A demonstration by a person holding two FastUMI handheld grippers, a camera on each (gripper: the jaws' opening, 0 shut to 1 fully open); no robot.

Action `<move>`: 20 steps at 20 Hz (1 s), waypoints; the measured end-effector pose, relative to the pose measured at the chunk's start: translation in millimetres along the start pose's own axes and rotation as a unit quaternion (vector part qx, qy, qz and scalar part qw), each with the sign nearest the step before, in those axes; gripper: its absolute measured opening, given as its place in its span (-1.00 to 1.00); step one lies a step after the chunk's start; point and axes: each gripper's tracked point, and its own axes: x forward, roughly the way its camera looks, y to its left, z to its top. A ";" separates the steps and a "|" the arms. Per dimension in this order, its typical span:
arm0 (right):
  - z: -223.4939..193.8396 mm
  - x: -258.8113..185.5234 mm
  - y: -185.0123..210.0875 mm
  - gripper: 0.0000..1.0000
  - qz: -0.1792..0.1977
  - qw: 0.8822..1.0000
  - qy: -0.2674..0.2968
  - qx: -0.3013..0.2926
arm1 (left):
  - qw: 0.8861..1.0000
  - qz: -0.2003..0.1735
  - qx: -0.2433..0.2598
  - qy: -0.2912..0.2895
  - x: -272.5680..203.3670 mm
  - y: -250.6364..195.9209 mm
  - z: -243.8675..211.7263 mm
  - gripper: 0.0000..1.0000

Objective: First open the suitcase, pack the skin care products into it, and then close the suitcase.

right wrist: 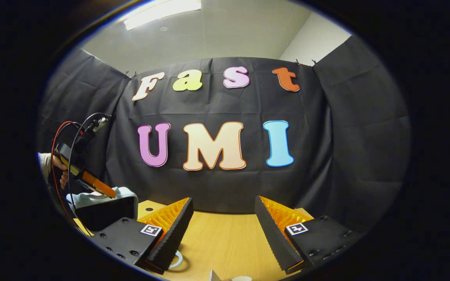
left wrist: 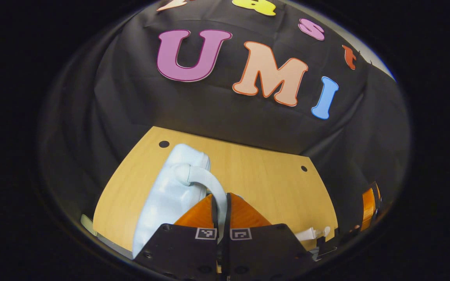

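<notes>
Bench [left wrist: 256, 171]: wood, carries all.
Suitcase [left wrist: 170, 195]: pale, on bench's left part; lid raised w/ handle [left wrist: 205, 180] pinched.
Left tool [left wrist: 221, 218]: clamped narrow on handle. Advice: lift in slow arc, keep grip square till lid is fully back.
Right tool [right wrist: 223, 226]: wide, holding nothing, level above bench.
Hand [right wrist: 59, 169]: on left tool's grip, angled down.

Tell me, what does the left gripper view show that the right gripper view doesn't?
Left gripper view: the left gripper pinching the suitcase handle up close, and a small white item near the table's edge. Right gripper view: the right gripper open above the table, a hand holding the left gripper, and a ceiling light. Shared: the pale suitcase and the wooden table.
</notes>
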 end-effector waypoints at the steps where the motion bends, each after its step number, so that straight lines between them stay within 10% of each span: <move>1: 0.1 1.0 5.4 1.00 0.001 1.000 -0.001 -0.001 | 1.000 0.002 -0.004 -0.004 -3.2 8.9 4.6 -1.00; 20: -12.4 6.1 54.8 0.99 -0.011 1.000 0.007 0.008 | 0.997 0.065 -0.015 -0.025 -2.8 178.5 31.6 -1.00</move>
